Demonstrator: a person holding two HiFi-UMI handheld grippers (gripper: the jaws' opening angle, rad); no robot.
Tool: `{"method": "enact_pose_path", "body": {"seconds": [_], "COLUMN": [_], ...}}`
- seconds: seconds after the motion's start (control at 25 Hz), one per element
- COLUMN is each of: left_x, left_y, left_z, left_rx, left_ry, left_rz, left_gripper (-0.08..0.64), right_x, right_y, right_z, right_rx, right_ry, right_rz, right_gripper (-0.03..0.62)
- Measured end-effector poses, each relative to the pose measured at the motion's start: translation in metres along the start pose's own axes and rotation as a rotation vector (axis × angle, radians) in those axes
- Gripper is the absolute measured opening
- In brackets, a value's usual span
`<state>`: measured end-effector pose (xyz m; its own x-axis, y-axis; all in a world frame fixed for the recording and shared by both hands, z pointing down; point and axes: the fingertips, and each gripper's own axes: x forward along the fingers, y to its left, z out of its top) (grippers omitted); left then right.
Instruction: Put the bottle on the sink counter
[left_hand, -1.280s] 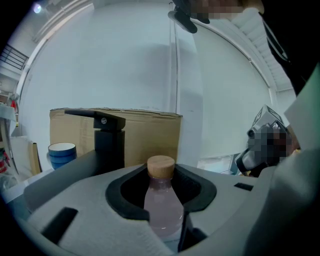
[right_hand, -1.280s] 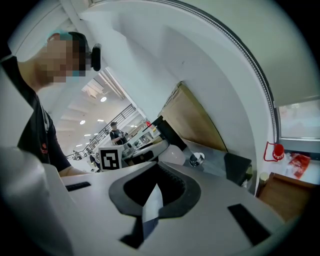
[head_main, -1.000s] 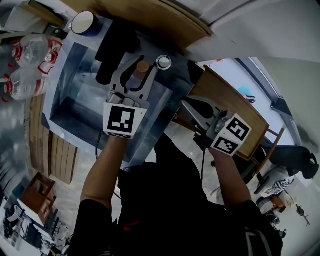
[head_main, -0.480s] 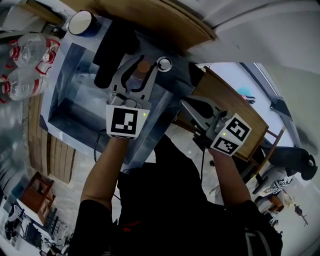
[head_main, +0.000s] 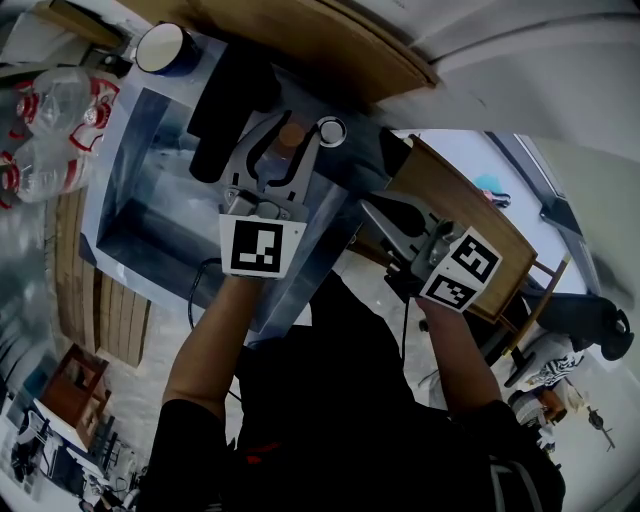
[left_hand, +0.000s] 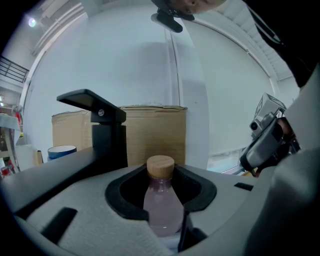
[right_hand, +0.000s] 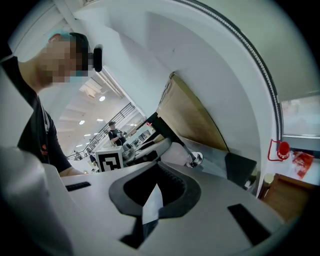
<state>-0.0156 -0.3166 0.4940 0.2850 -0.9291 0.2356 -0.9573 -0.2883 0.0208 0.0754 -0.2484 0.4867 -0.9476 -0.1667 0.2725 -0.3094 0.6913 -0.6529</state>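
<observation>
A small clear bottle (left_hand: 162, 207) with a cork cap (head_main: 292, 132) stands upright between the jaws of my left gripper (head_main: 287, 150), which is shut on its body. In the head view it hangs over the right rim of the steel sink (head_main: 150, 200), beside the black faucet (head_main: 225, 100) and close to the sink counter (head_main: 348, 165). My right gripper (head_main: 378, 208) is held off to the right, away from the sink, shut with nothing in it (right_hand: 150, 202).
A round metal fitting (head_main: 330, 130) sits on the counter just right of the bottle. A blue cup (head_main: 165, 45) stands at the far left corner, and plastic bottles (head_main: 50, 110) lie left of the sink. A cardboard box (left_hand: 150, 130) stands behind the faucet (left_hand: 100, 132). A wooden table (head_main: 470, 210) is to the right.
My left gripper has drifted slightly to the right with the bottle still in it. The right gripper has not moved.
</observation>
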Motion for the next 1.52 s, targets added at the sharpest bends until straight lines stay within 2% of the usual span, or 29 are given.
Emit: {"method": "enact_pose_path", "body": {"seconds": [0.28,0.36,0.56,0.88,1.52], "left_x": [-0.001,-0.001,-0.001,0.000,-0.001], "left_y": [-0.002,-0.004,-0.005,-0.010,-0.011], "left_z": [-0.001,-0.002,-0.001,-0.001,-0.005], "left_rx": [0.011,0.010,0.012,0.029,0.030], "left_ry": [0.001,0.002,-0.003,-0.003,0.007], "left_rz": [-0.005,-0.011,-0.021,-0.040,-0.016], "left_gripper": [0.137,0.172,0.182,0.242,0.328], "right_x": [0.006,0.008,0.009,0.011,0.010], "right_y": [0.006,0.008,0.012,0.018,0.023], "right_z": [0.002,0.003,0.002,-0.001,-0.005], "right_rx": [-0.003,-0.005,-0.006,-0.007,-0.009], "right_ry": [0.000,-0.002,0.001,0.004,0.010], "right_rz": [0.007,0.008,0.005,0.005,0.013], "right_gripper": [0.005,0.005,0.005,0.005,0.005]}}
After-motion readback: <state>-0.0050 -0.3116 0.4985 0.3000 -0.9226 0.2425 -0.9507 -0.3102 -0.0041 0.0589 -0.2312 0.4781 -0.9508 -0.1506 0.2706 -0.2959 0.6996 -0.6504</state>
